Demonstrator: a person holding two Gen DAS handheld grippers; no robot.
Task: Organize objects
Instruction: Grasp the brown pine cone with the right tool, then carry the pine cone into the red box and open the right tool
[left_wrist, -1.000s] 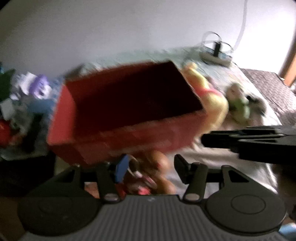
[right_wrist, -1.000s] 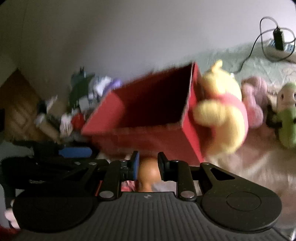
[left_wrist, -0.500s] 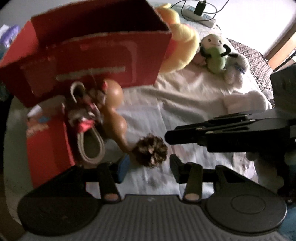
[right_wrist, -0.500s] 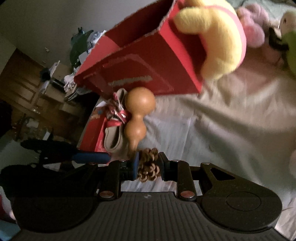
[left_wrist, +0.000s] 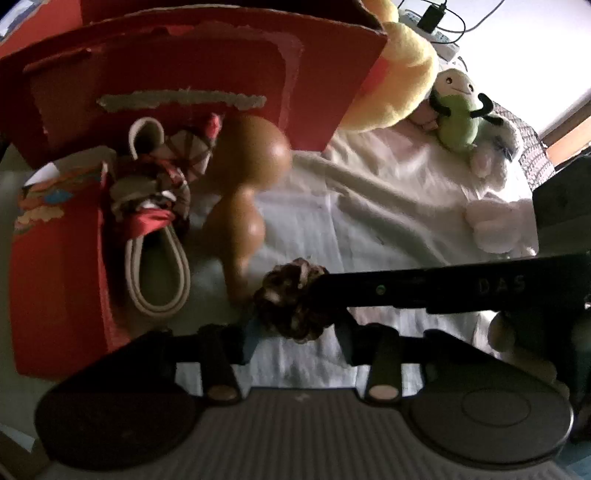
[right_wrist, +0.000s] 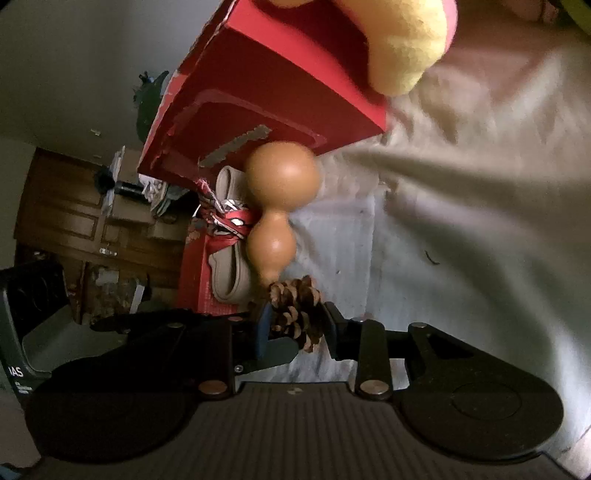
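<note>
Pale bedsheet (right_wrist: 461, 229) fills the lower right of both views. Your right gripper (right_wrist: 297, 326) now straddles the pine cone (right_wrist: 295, 314), jaws narrow at its sides, closer than half a second ago; whether it is clamped I cannot tell. Your left gripper (left_wrist: 295, 338) hangs wide just below it. Beyond lie the brown gourd (right_wrist: 280, 206) and, upper left, the red box (left_wrist: 192, 74), which has swung upward in frame, so the cone's pickup looks close.

Both wrist views close, sharing pine cone (left_wrist: 291, 302)
</note>
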